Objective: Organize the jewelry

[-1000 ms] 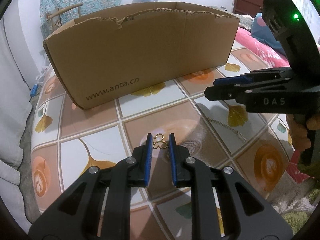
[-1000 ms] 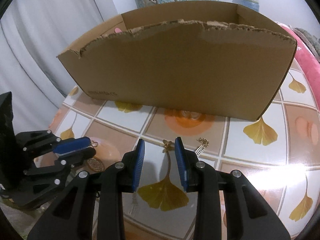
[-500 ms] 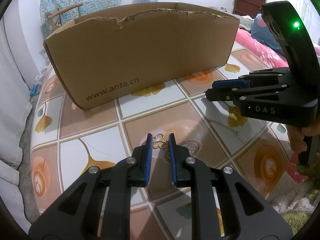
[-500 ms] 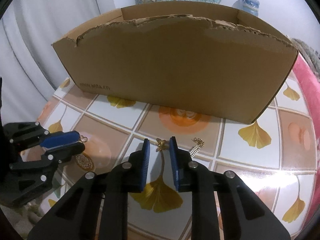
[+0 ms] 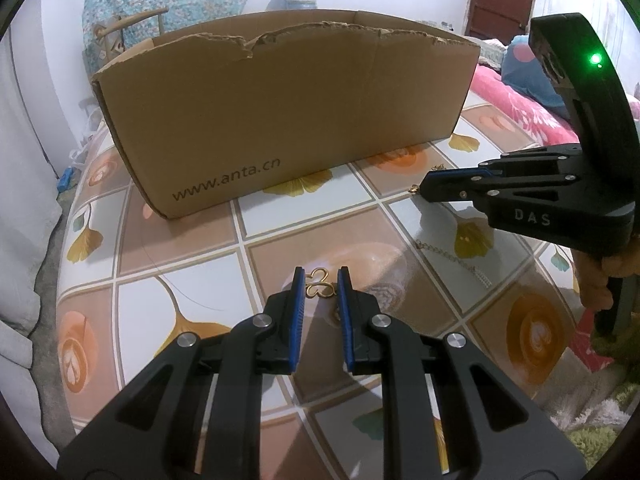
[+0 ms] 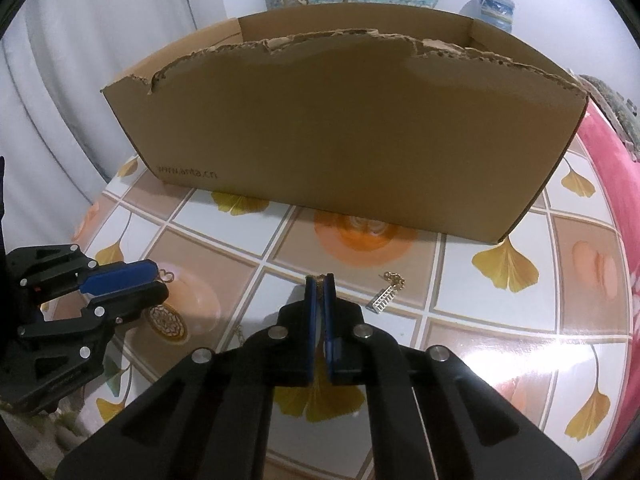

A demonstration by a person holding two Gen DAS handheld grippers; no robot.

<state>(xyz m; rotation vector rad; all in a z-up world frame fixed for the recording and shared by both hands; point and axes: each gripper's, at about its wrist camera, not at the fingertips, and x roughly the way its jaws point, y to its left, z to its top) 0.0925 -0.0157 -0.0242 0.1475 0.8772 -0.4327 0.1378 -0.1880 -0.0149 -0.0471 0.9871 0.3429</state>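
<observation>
My left gripper [image 5: 320, 280] is shut on a gold clover-shaped ornament [image 5: 319, 285] just above the tiled tablecloth; in the right wrist view a gold loop pokes out past that left gripper [image 6: 158, 280]. My right gripper [image 6: 320, 280] is shut on a small gold piece [image 6: 319, 279], of which only a sliver shows at the tips. From the left wrist view the right gripper [image 5: 425, 191] hangs at the right, a gold bit [image 5: 413, 189] at its tip. The open cardboard box [image 5: 280, 128] stands behind both.
A thin chain with a silver ladder-shaped pendant [image 6: 385, 298] lies on the table [image 6: 480, 292] right of my right gripper, also seen as the chain [image 5: 452, 258]. A pink blanket [image 5: 516, 100] lies beyond the table's right edge. A person's hand [image 5: 600, 280] holds the right gripper's handle.
The right gripper's jaws have closed onto the small gold piece that lay between them. The left gripper has kept still with its ornament.
</observation>
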